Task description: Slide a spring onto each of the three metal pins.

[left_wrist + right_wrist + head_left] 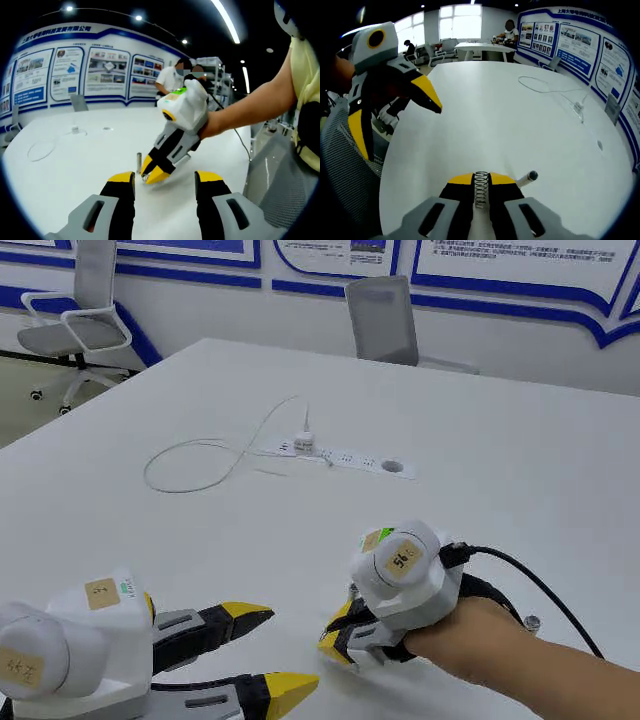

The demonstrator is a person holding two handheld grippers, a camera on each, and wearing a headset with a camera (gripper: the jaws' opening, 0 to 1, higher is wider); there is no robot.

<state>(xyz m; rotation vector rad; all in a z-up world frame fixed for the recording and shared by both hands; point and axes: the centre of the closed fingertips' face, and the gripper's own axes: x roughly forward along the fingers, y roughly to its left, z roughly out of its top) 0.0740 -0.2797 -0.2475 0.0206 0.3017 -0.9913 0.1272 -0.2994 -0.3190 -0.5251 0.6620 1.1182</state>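
White tabletop (430, 420) lay under the right gripper (481, 178), jaws pinched shut on a small coiled spring (481, 190) that ran lengthwise along them, a short upright metal pin (527, 177) standing just beside the tips on their far side, while the left gripper (165, 181) hovered near, jaws wide and empty.

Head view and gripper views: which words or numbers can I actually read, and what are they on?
"95", or "56" read the other way round: tan sticker on the right gripper, which grips a spring.
Tan stickers on the left gripper: handwriting too small to read.
Wall boards: Chinese headline and print, too blurred to read.
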